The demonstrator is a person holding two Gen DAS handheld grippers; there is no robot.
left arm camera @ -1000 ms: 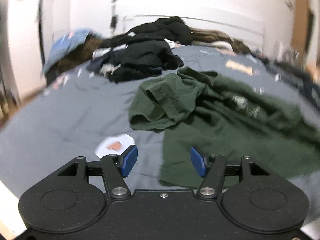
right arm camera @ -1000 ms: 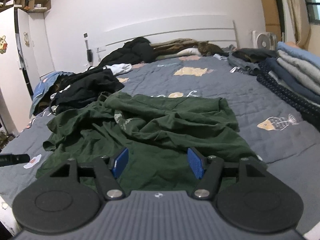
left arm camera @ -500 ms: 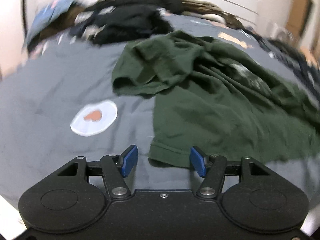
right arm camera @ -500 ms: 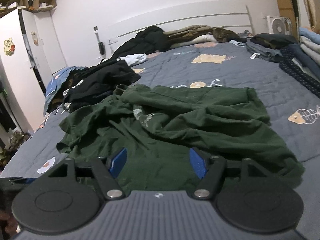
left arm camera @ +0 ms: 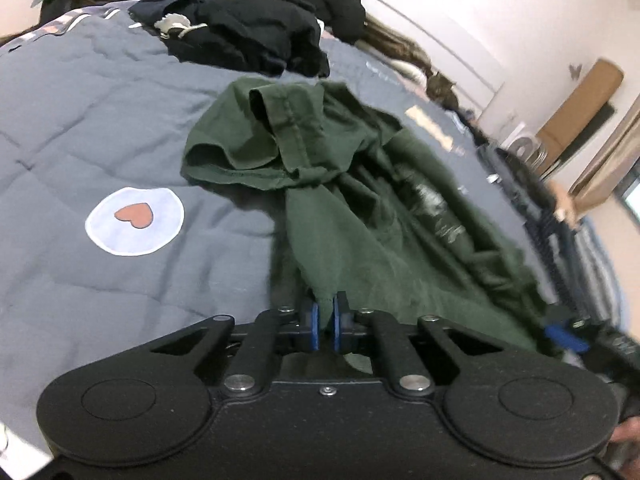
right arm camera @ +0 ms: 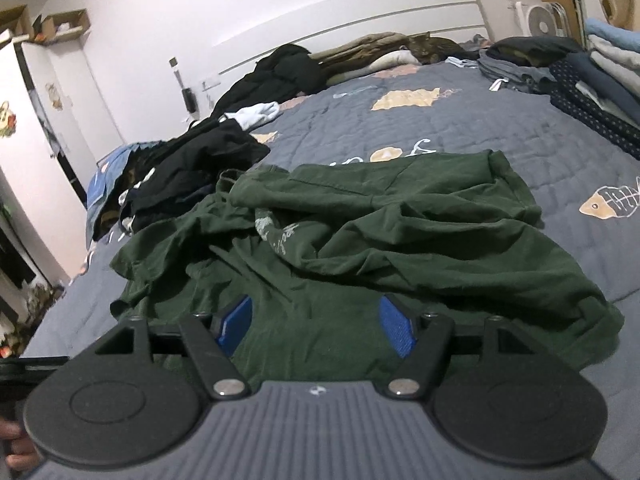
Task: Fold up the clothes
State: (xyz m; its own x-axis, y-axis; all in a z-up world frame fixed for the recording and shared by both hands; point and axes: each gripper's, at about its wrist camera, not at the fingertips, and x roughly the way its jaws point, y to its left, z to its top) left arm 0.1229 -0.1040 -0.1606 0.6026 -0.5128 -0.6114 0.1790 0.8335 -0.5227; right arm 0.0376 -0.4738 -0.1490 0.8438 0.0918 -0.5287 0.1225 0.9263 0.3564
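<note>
Since the earlier frames the left gripper has tipped and rolled down toward the bed, and its blue pads, which stood wide apart over the green shirt, are now pinched together on a corner of that shirt's hem, the cloth rising in a taut wedge from between them. The tool points down at the quilt, canted so the bed slopes across the view (the far edge of the picture is blurred). Just left of the shirt on the quilt lies a round white patch with a heart; beyond the shirt, toward the headboard, sits a heap of black clothes. The shirt itself is dark green, rumpled, with one sleeve folded over on itself and a pale print half hidden in the creases. In the right wrist view the right gripper hovers over the shirt's near hem, angled gently downward, its jaws spread wide with nothing clamped between them; it has drawn closer to the shirt than before. Right of the shirt, a fish motif shows on the quilt, and further right a stack of folded laundry.
</note>
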